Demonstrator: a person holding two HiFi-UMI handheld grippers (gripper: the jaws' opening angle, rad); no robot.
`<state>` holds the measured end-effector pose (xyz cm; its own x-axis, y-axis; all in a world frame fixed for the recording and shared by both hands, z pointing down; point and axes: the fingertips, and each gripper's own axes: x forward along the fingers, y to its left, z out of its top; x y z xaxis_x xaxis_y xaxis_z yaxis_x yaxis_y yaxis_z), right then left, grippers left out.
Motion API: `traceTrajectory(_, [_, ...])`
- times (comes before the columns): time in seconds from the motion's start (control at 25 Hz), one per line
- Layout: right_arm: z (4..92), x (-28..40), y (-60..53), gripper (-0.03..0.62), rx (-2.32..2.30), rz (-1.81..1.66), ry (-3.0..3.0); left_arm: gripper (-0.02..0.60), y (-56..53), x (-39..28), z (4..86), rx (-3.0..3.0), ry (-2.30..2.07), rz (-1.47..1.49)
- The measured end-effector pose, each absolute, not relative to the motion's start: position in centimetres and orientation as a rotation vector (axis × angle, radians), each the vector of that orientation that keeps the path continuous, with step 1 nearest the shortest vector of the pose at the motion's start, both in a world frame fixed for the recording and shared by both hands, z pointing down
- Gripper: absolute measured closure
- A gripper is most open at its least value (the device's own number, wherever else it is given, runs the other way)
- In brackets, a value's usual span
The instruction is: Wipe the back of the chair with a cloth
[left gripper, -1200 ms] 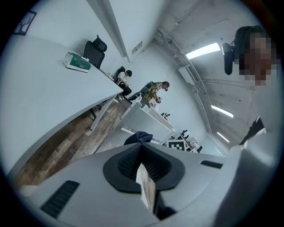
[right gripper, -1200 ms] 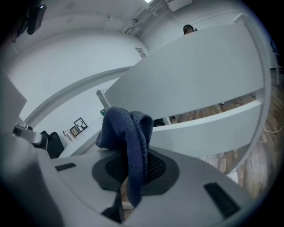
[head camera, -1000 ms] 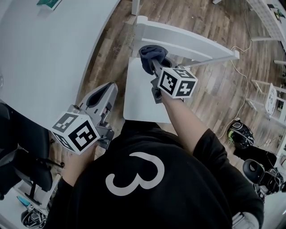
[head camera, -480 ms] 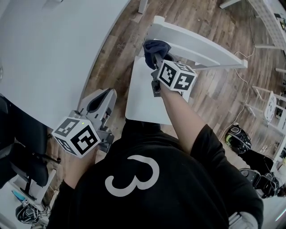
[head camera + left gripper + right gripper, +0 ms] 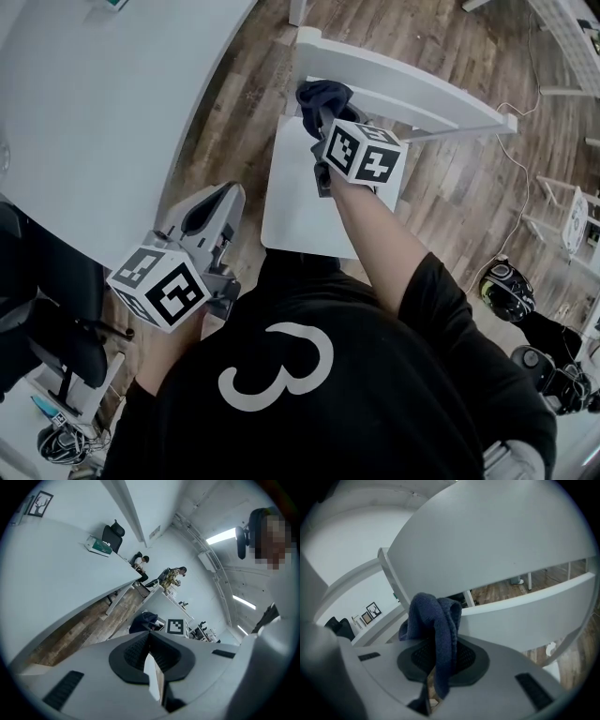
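Note:
A white chair stands in front of me, its seat [image 5: 295,202] near and its backrest [image 5: 412,89] beyond. My right gripper [image 5: 322,114] is shut on a dark blue cloth [image 5: 323,94], which presses against the left end of the backrest. In the right gripper view the cloth [image 5: 436,620] hangs bunched between the jaws of the right gripper [image 5: 438,657], right in front of the broad top rail [image 5: 497,550] and a lower rail [image 5: 525,616]. My left gripper [image 5: 216,202] hangs low at the left beside the seat, away from the chair. Its jaws are shut with nothing between them [image 5: 149,638].
A large white table [image 5: 94,103] fills the left side, close to the left gripper. A black office chair [image 5: 47,328] stands at lower left. On the wooden floor to the right lie a cable [image 5: 514,159], a dark helmet-like thing [image 5: 503,284] and white racks [image 5: 572,211].
The right gripper has pushed the cloth a little farther up along the left end of the backrest. The left gripper has stayed where it was.

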<state>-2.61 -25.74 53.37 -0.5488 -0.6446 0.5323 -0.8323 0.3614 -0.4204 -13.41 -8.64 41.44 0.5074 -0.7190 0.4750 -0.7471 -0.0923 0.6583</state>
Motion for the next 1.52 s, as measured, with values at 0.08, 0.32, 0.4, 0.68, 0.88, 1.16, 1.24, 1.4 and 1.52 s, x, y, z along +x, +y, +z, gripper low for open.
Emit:
traceTrajectory(0.08, [53.7,-1.6,-25.8,0.543,1.315,0.968,-2.341,0.568,-8.8,-12.8,41.5,1.821,-1.219,0.048])
traceTrajectory(0.32, [53.9,1.9,-25.9,0.543,1.347,0.975,-2.320,0.568,-9.5,-10.6,41.2,1.835,-1.204,0.071])
traceTrajectory(0.4, [54.1,3.4,-25.9,0.543,1.364,0.975,-2.310,0.568,-9.7,-9.7,41.2,1.841,-1.197,0.077])
traceTrajectory(0.68, [54.2,9.7,-26.0,0.542,1.423,0.974,-2.283,0.568,-10.0,-5.0,41.3,1.869,-1.144,0.098])
traceTrajectory(0.88, [54.4,14.7,-26.1,0.542,1.483,0.987,-2.247,0.568,-10.1,-1.8,41.1,1.892,-1.120,0.107])
traceTrajectory(1.16, [54.5,20.8,-26.1,0.542,1.548,0.981,-2.209,0.568,-9.1,1.4,40.7,1.912,-1.126,0.112])
traceTrajectory(1.24, [54.5,21.6,-26.1,0.543,1.532,0.965,-2.206,0.568,-8.7,2.1,40.6,1.911,-1.133,0.110])
traceTrajectory(1.4, [54.2,21.8,-26.0,0.543,1.483,0.945,-2.244,0.568,-7.6,3.0,40.1,1.908,-1.166,0.099])
traceTrajectory(1.52, [54.0,21.5,-25.5,0.543,1.430,0.929,-2.285,0.568,-6.5,2.9,40.2,1.884,-1.204,0.084])
